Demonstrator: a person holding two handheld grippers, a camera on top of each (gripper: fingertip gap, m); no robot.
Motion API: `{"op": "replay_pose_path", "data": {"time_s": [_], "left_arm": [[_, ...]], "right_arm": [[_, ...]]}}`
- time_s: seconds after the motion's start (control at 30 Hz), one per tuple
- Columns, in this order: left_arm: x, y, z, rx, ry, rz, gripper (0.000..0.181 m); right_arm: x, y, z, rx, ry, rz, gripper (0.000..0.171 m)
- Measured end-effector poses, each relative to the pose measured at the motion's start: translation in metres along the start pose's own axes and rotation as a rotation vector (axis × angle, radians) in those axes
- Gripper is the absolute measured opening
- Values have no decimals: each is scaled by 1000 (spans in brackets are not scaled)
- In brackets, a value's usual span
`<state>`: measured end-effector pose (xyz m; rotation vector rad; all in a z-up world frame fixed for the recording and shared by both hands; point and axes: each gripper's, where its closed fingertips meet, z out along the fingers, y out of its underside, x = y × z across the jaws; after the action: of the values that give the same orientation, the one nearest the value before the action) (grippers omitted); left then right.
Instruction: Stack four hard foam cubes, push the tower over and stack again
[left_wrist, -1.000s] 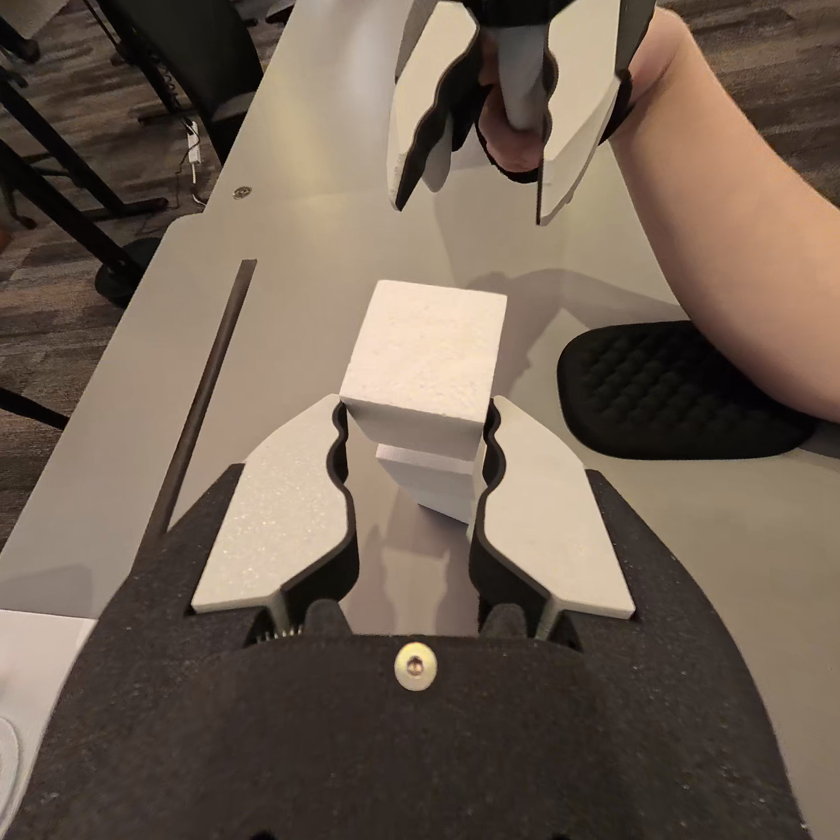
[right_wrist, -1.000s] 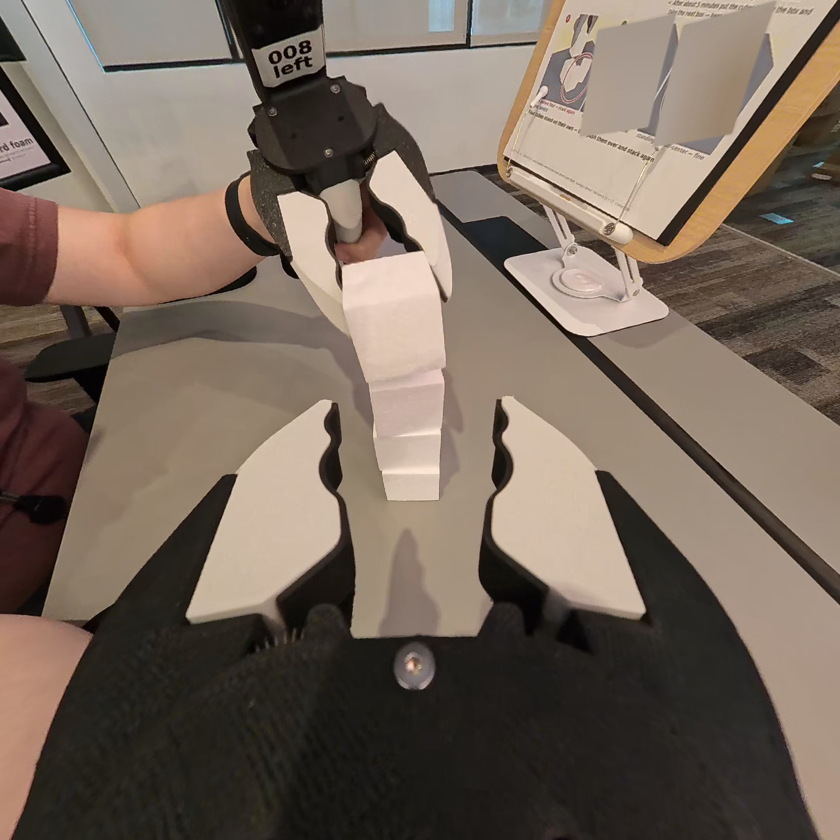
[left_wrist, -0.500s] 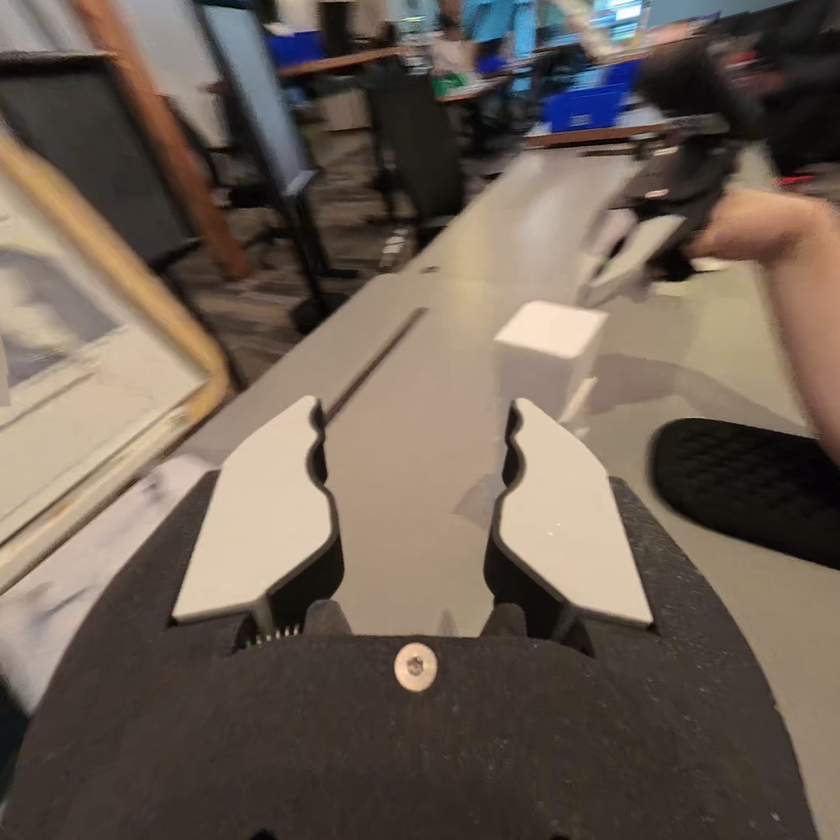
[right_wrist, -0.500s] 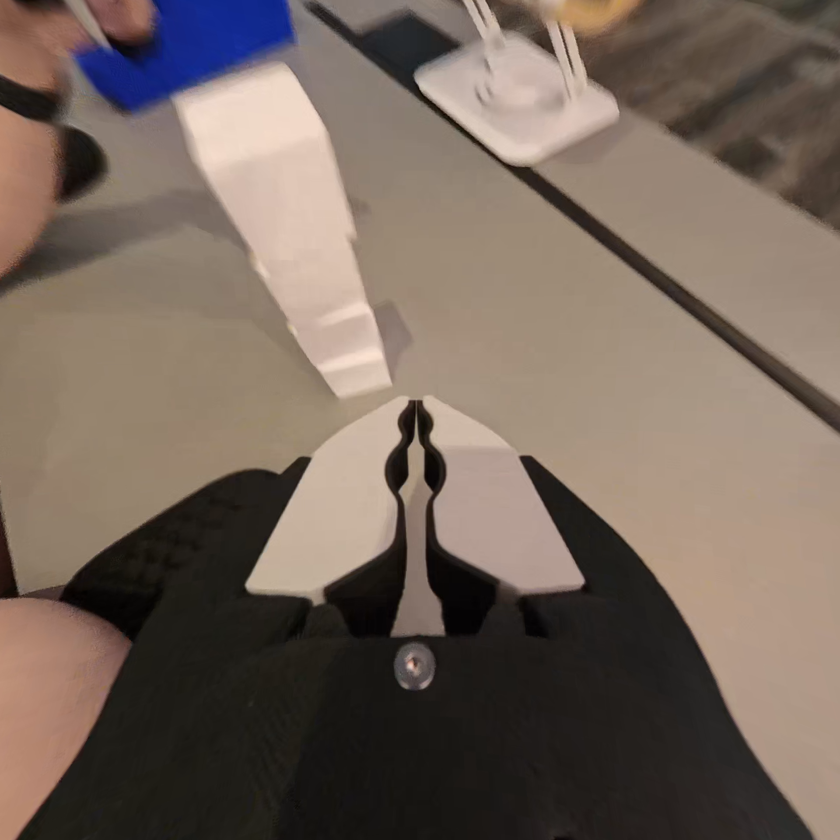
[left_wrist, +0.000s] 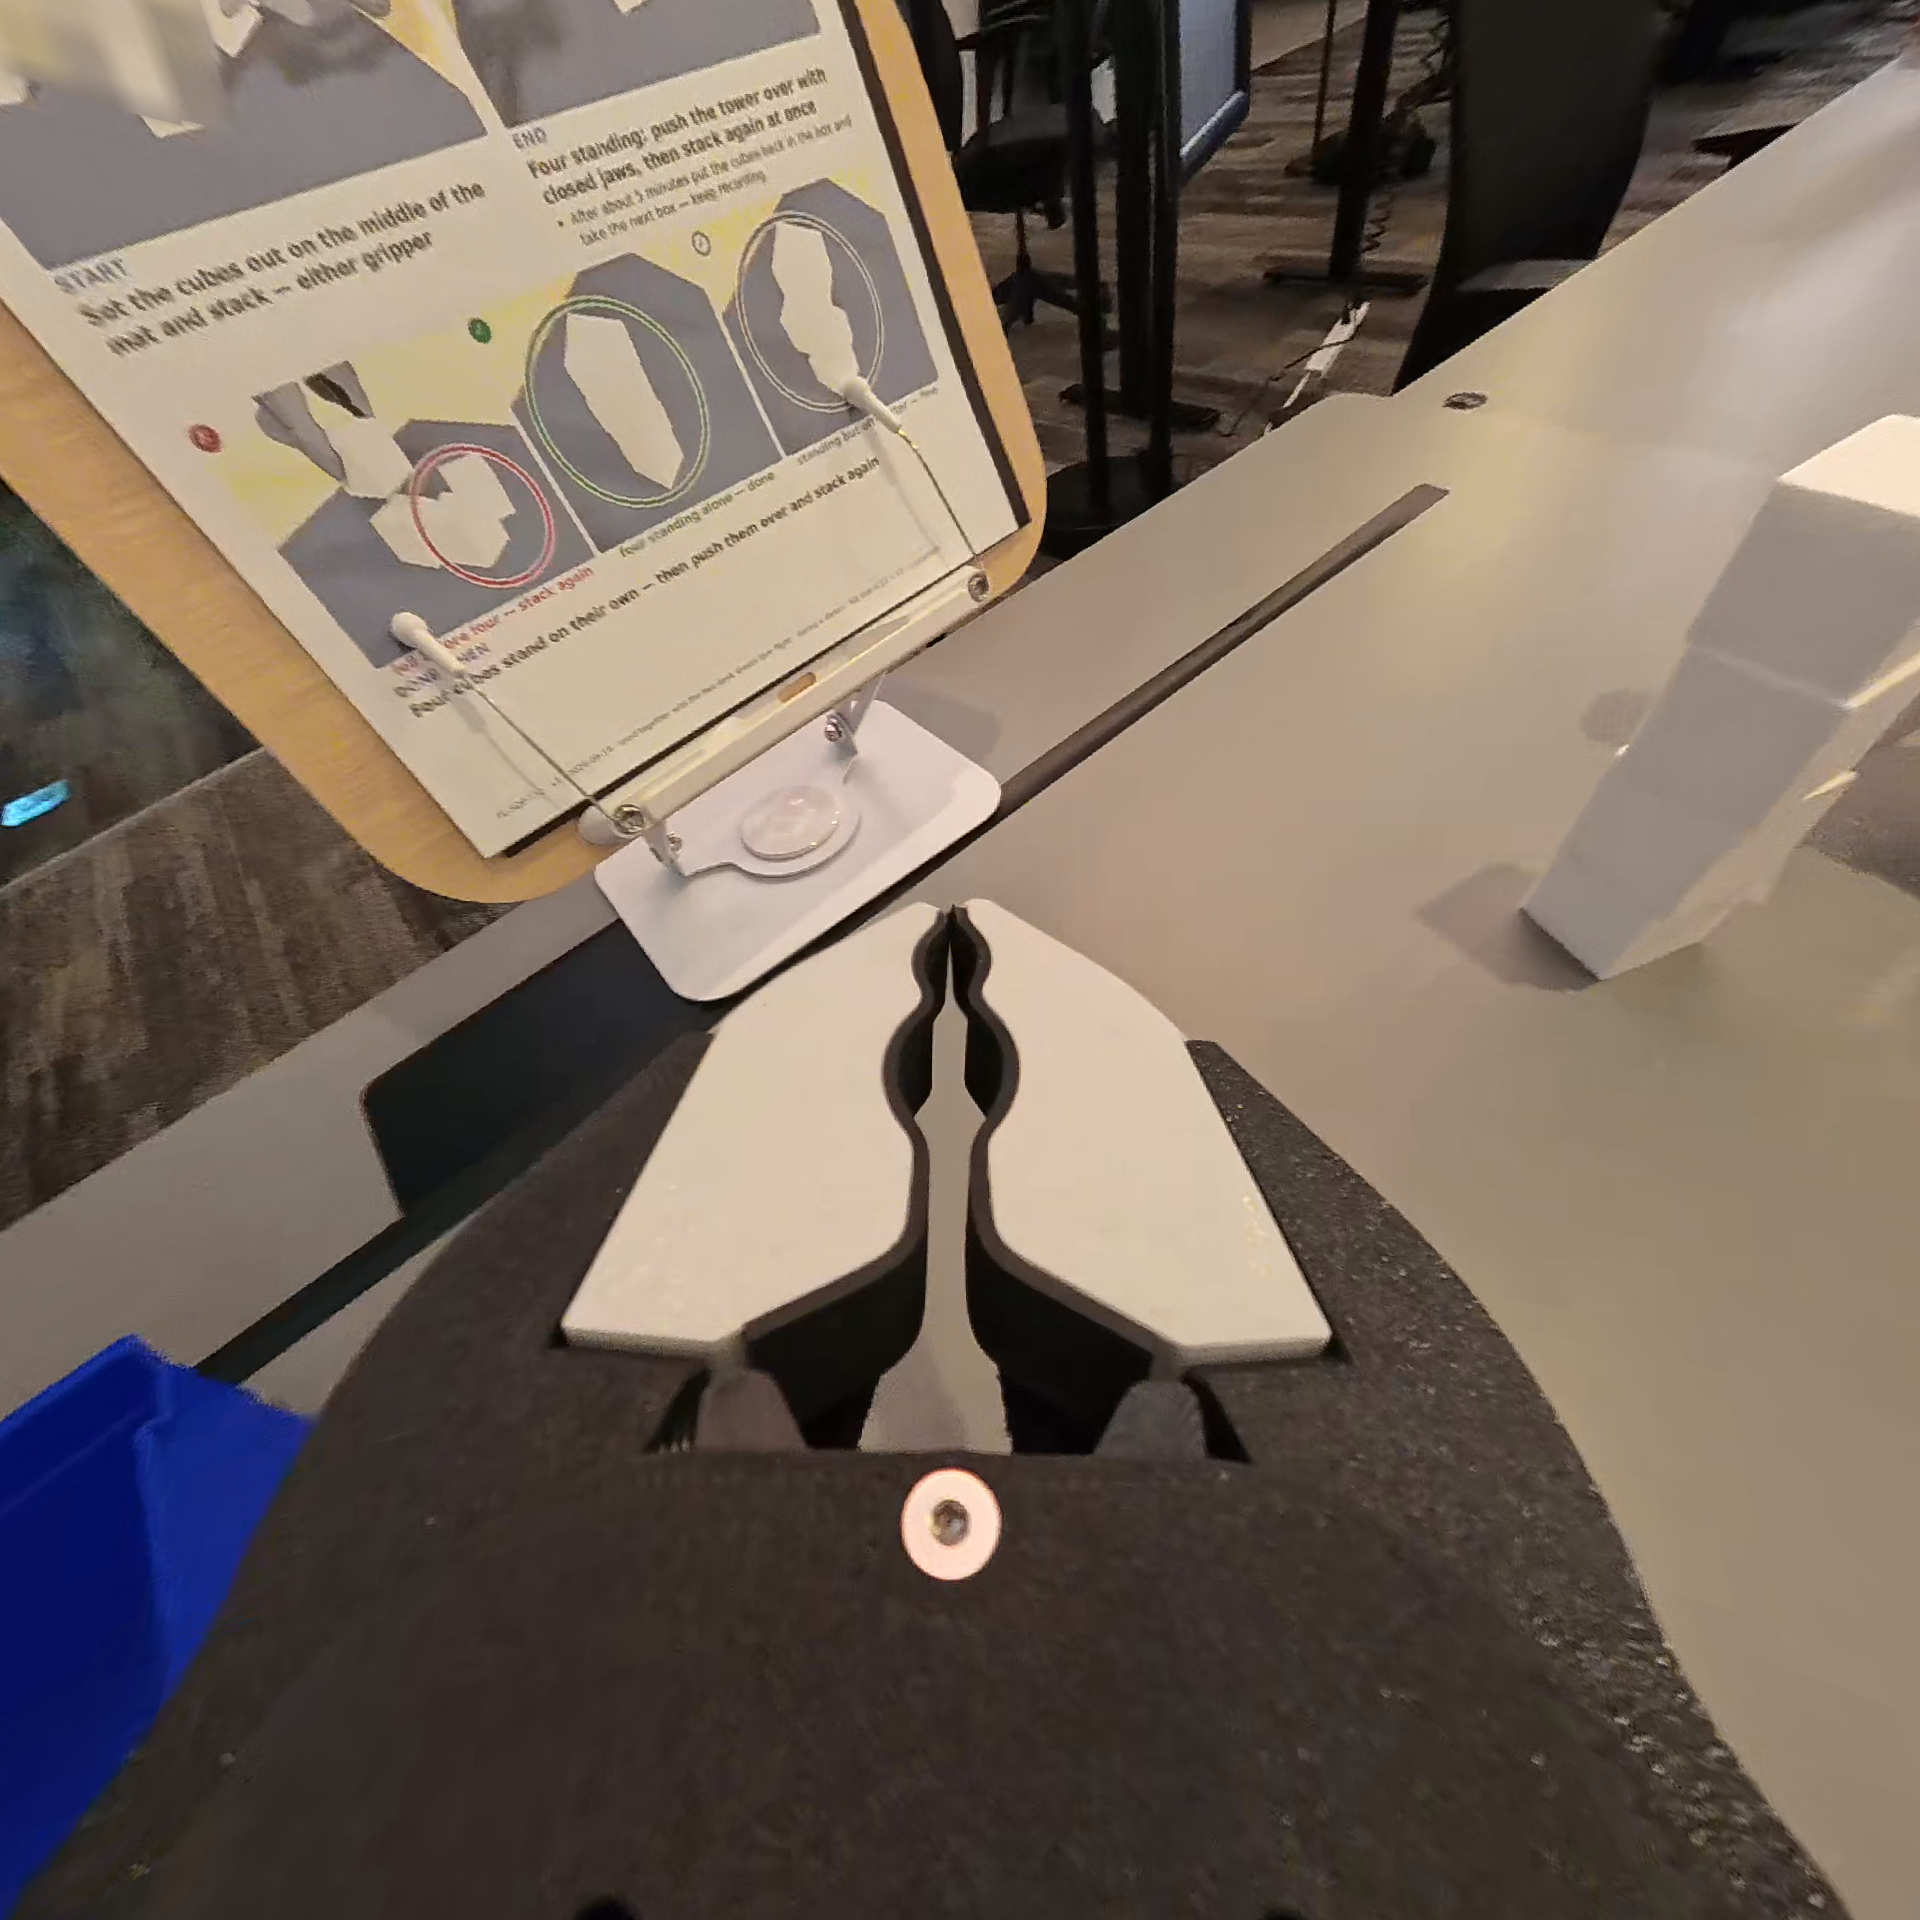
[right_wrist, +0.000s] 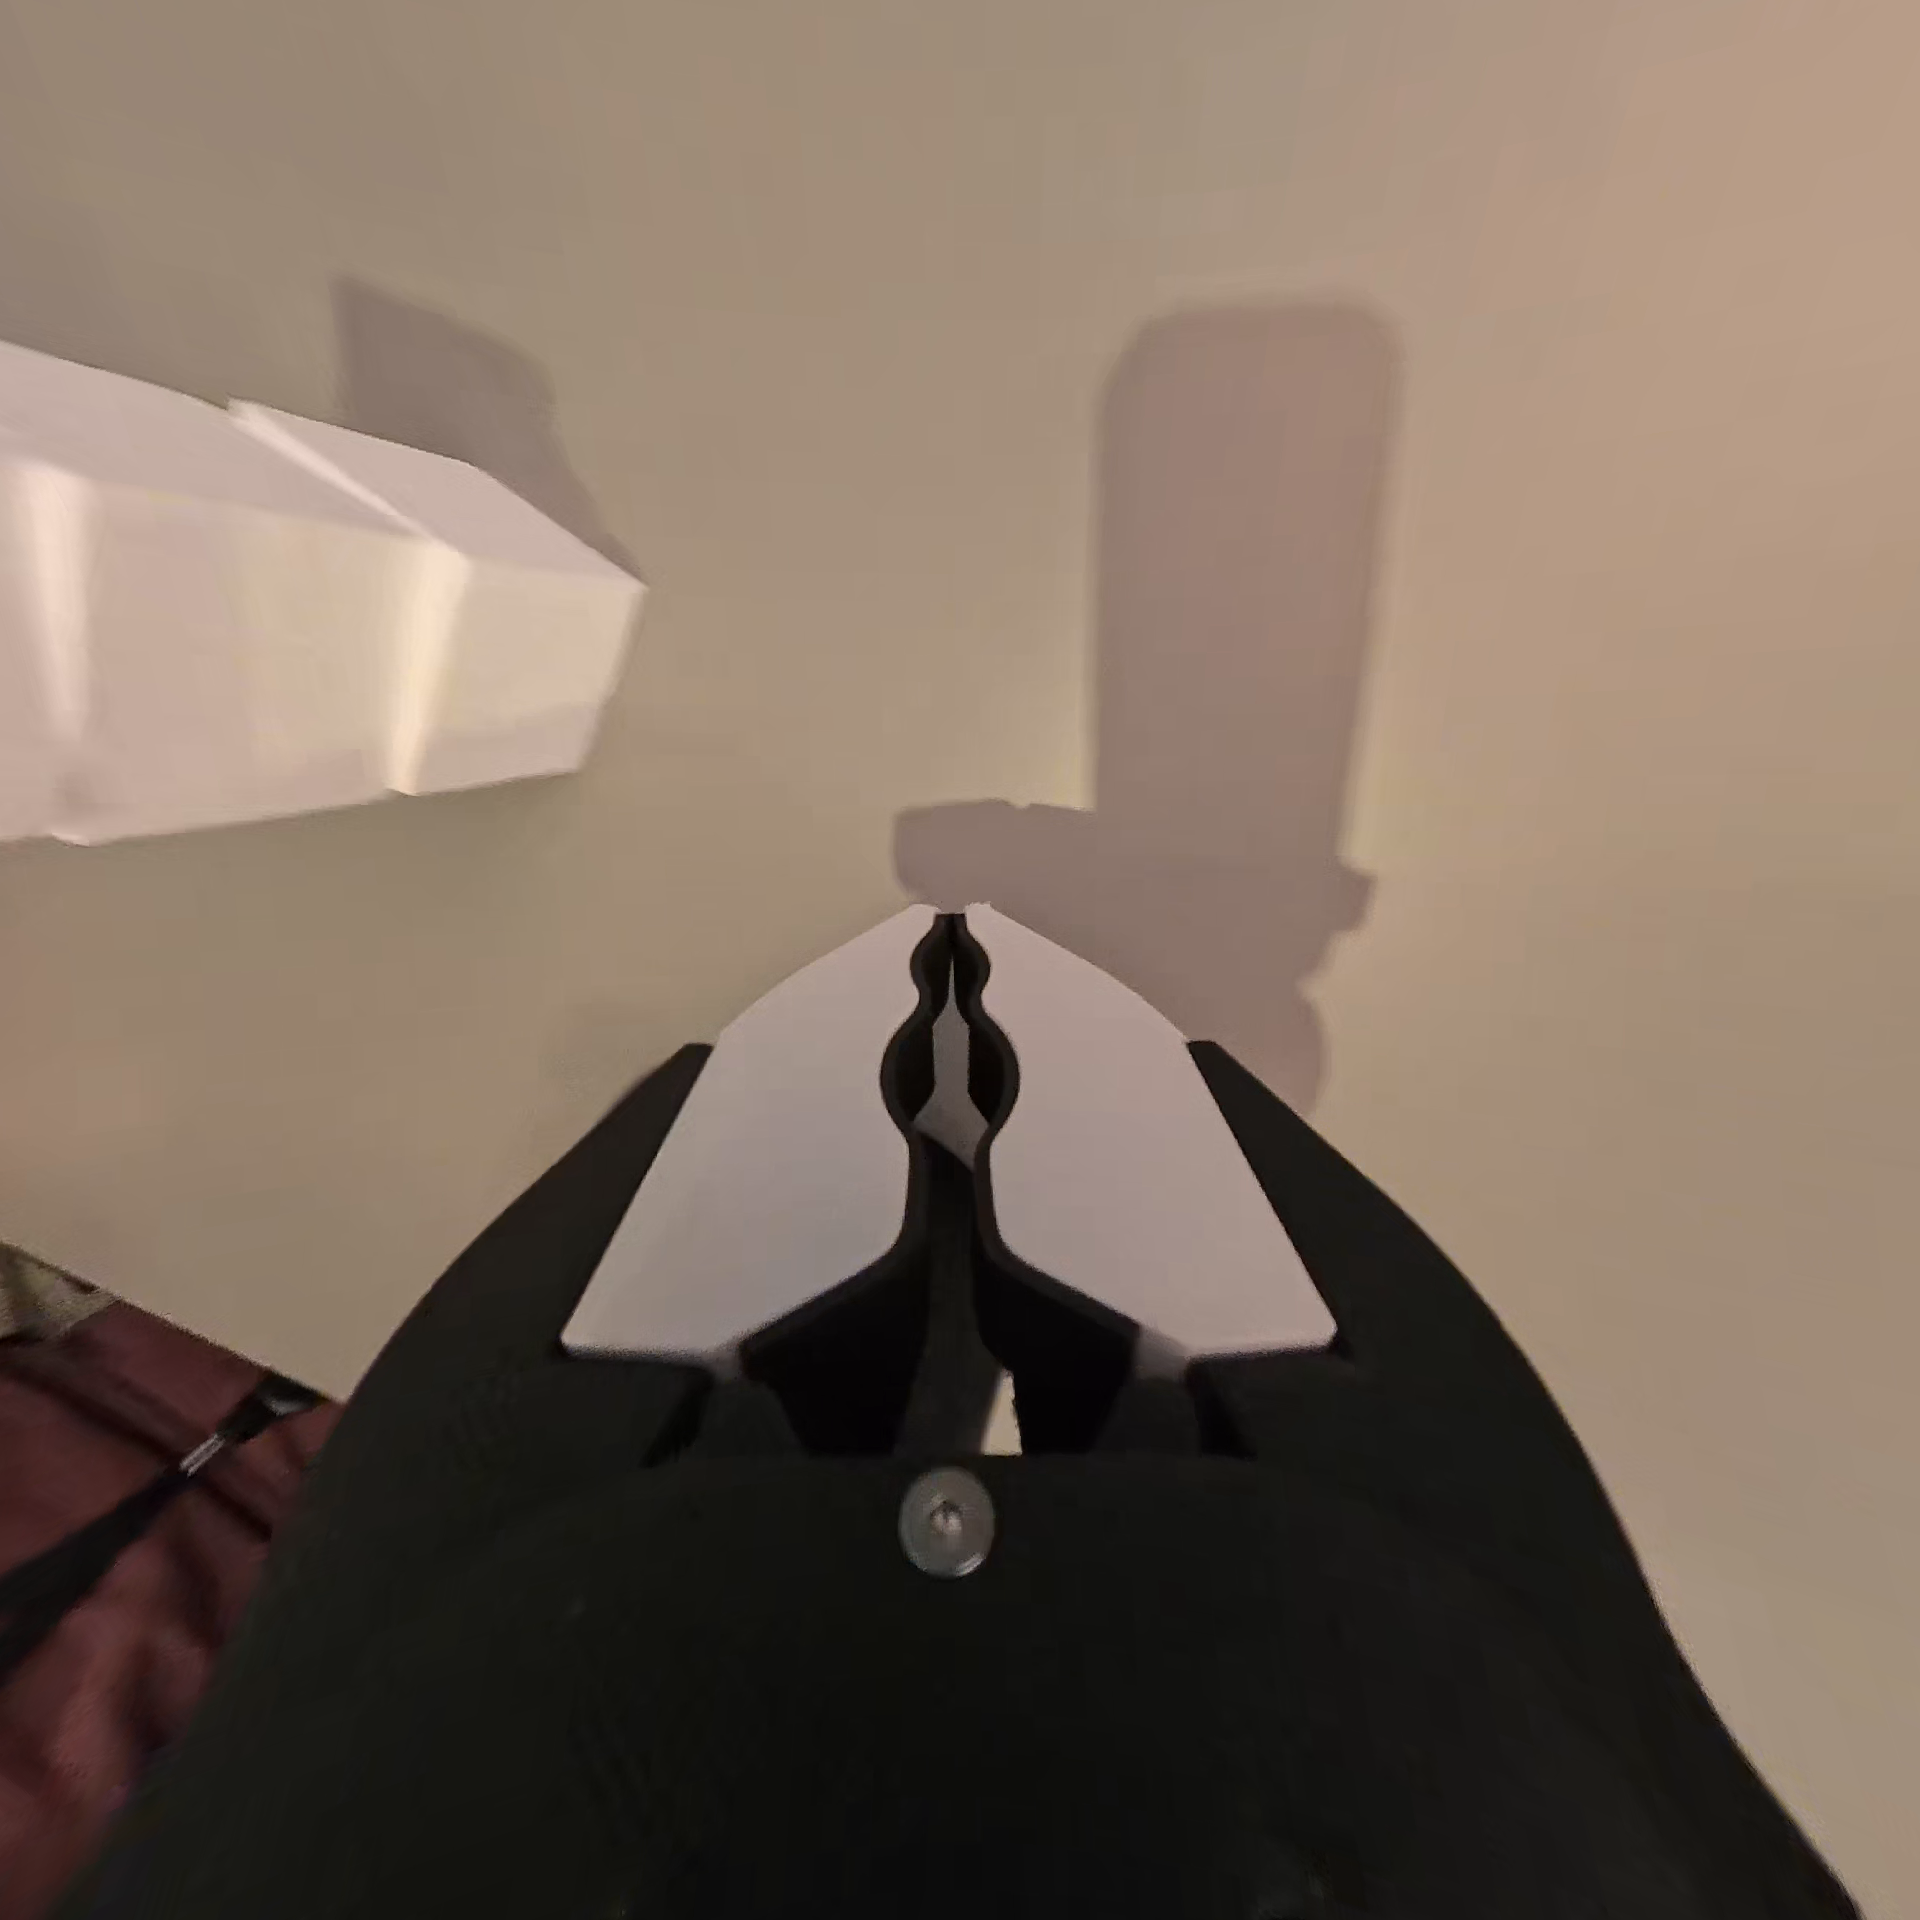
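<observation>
the tower of white cubes (left_wrist: 1704, 727) stands on the grey table (left_wrist: 1351, 1195). left gripper (left_wrist: 952, 914) and right gripper (right_wrist: 954, 914) have jaws pressed together, both apart from it.

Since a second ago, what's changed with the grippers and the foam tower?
The left gripper let go of the top cube, pulled away and shut its fingers. The right gripper also shut. The foam tower stays stacked on the table.

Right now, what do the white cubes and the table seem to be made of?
The white cubes look like rigid foam: matte, sharp-edged, though blur hides any grain. The table seems a smooth grey laminate or coated board with a soft sheen, since it faintly mirrors the tower; the exact material stays uncertain.
</observation>
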<state>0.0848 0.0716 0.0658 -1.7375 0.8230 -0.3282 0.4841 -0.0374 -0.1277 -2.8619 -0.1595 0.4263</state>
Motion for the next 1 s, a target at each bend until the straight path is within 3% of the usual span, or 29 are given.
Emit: {"op": "replay_pose_path", "data": {"time_s": [0.3, 0.5, 0.63, 0.7, 0.83, 0.9, 1.0], "left_arm": [[-11, 5, -9, -49, -87, 103, 0], [-23, 3, -28, -19, -97, 88, 0], [-23, 24, -24, -75, -5, 50, 29], [-25, 37, -14, -104, 28, 64, 41], [-67, 52, -5, -137, -165, 62, 42], [-80, 49, -5, -91, -206, -44, 46], [-100, 51, -1, -29, -283, -173, 74]], "right_arm": [[-119, -62, -2, -32, 160, -279, 1], [-167, -92, -11, -38, 244, -414, 1], [-184, -107, -16, 16, 201, -520, 1], [-187, -115, -14, 76, 147, -590, 2], [-186, -134, -6, 305, -28, -749, 12], [-175, -143, -7, 458, -85, -801, 27], [-155, -146, -7, 672, -183, -820, 34]]}}
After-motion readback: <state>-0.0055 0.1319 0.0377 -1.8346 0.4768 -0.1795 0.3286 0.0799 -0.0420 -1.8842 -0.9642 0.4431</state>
